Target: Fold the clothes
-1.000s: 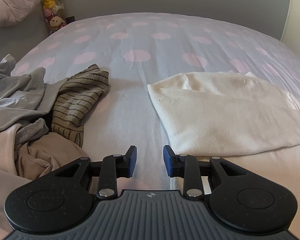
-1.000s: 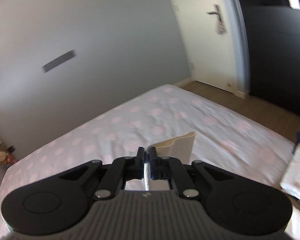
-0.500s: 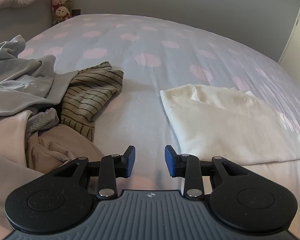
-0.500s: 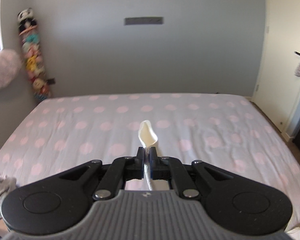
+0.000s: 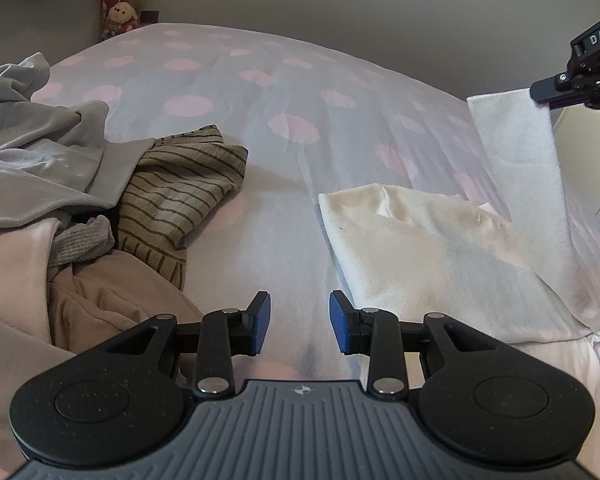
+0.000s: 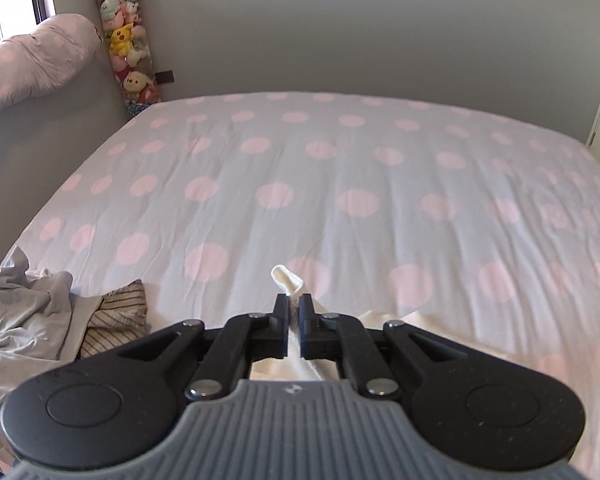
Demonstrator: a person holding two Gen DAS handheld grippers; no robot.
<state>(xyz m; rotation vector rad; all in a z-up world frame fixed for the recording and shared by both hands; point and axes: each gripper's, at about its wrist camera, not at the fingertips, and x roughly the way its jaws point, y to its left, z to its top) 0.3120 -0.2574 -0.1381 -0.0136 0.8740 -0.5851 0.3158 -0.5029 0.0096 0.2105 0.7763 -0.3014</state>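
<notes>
Left wrist view: left tool (image 5: pixel 299 322) spread, empty, low over the bed (image 5: pixel 236 80); cream garment (image 5: pixel 432 256) lying on the bed at right, one strip lifted by the right tool (image 5: pixel 540 92); clothes pile (image 5: pixel 80 184) at left.

Right wrist view: right tool (image 6: pixel 295 308) pressed together, pinching cream garment (image 6: pixel 286 278) above the bed (image 6: pixel 340 168).

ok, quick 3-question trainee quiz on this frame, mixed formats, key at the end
1. True or false: the left gripper is shut on the cream garment.
2. What does the right gripper hold?
A. striped garment
B. cream garment
C. grey garment
3. Fill in: the bedsheet is pale with ____ dots.

Key:
1. False: its jaws are open and empty.
2. B: a strip of it is lifted off the bed.
3. Pink.
</notes>
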